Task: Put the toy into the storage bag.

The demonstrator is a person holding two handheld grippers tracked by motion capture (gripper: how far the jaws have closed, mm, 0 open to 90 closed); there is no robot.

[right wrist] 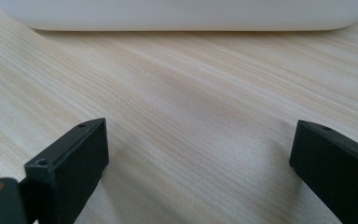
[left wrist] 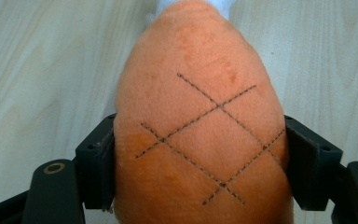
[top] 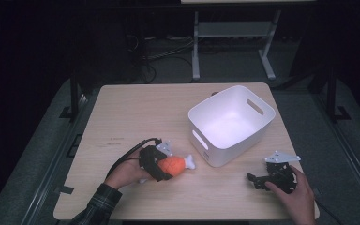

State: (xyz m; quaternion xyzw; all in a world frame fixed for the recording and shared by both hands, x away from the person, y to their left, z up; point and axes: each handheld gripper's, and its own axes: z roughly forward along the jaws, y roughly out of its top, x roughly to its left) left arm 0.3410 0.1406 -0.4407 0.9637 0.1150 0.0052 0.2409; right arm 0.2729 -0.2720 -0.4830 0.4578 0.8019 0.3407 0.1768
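drumstick toy (top: 176, 164) on surface (top: 136, 112), left of bin (top: 231, 124) | left claw (top: 161, 165) around toy | right claw (top: 258, 180) right-front of bin

Plush drumstick (left wrist: 200, 126) base cut off below.

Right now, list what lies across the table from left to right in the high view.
left gripper → orange drumstick toy → white bin → right gripper
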